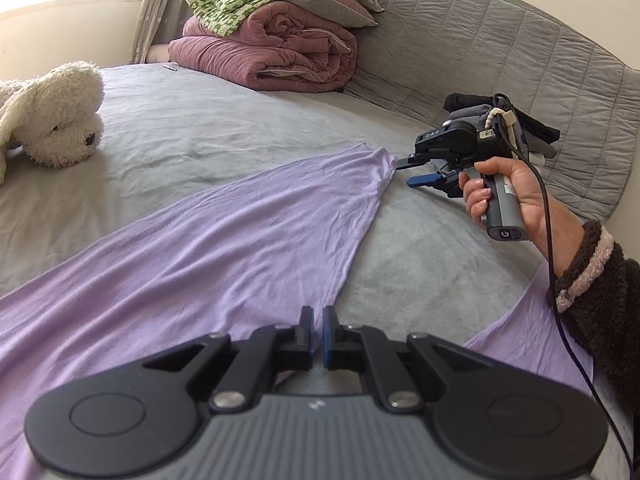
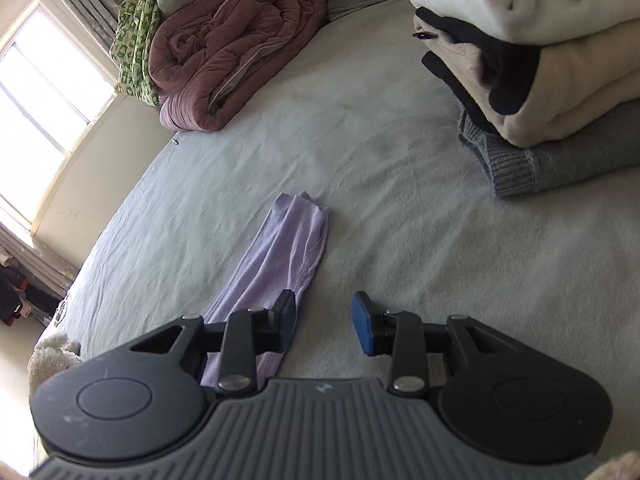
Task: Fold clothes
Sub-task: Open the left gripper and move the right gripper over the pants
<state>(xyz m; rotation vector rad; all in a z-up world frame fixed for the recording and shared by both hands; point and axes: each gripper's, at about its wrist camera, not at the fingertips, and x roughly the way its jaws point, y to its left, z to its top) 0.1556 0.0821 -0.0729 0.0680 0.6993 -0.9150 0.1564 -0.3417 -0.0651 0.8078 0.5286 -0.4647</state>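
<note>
Lilac garment (image 1: 200, 240) cut off at frame bottom, plush toy (image 1: 52, 116) cropped at left edge

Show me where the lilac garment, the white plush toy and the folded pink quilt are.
lilac garment (image 1: 224, 232), left wrist view, flat middle.
white plush toy (image 1: 60, 116), left wrist view, head.
folded pink quilt (image 2: 224, 52), right wrist view, top fold.

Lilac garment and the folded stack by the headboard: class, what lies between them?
Only bare grey bedsheet separates the lilac garment from the folded stack, seen clearly in the right wrist view.
</note>
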